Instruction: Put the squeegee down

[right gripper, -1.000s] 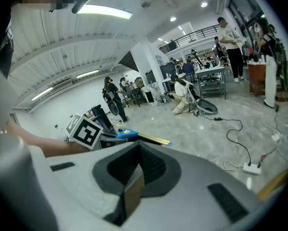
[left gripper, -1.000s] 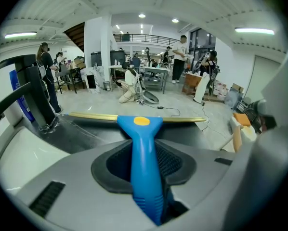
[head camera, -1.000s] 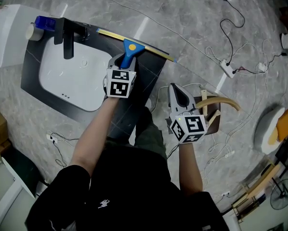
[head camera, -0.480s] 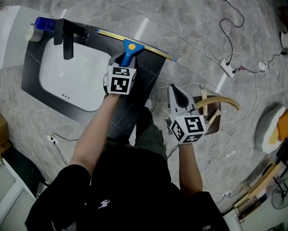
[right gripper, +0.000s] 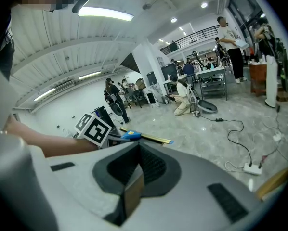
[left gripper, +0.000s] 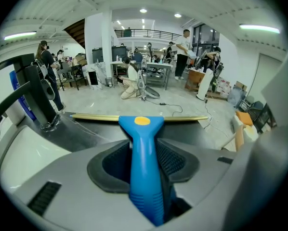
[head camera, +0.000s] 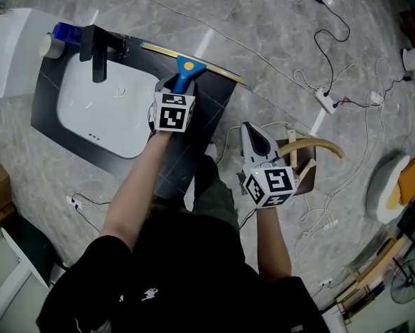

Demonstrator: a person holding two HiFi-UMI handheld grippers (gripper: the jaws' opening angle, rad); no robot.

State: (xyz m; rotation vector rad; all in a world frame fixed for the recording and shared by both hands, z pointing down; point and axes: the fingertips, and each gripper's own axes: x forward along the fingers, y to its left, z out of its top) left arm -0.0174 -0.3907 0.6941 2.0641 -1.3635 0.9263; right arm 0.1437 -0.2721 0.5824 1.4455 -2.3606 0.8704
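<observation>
- In the head view, the squeegee [head camera: 187, 67] lies on the dark worktop [head camera: 193, 148], just beside the far right corner of the white sink basin [head camera: 89, 109]. Its blade runs along the worktop's far edge. The left gripper [head camera: 178, 85] sits over the blue handle, and the right gripper [head camera: 252, 132] hangs off the worktop, above the floor.
- From the same view, the basin holds nothing we can make out except its drain. The black faucet [head camera: 98, 54] stands at its far rim.
- In the left gripper view, the jaws have just been opening. The handle [left gripper: 144, 167] lies between them with a gap at one pad, so we read this gripper as released.
- We judge the set-down to be at its letting-go step. The next move calls for drawing the left gripper straight back off the handle without dragging the squeegee.
- In the right gripper view, the jaws meet on nothing, so that gripper is clenched and empty.
</observation>
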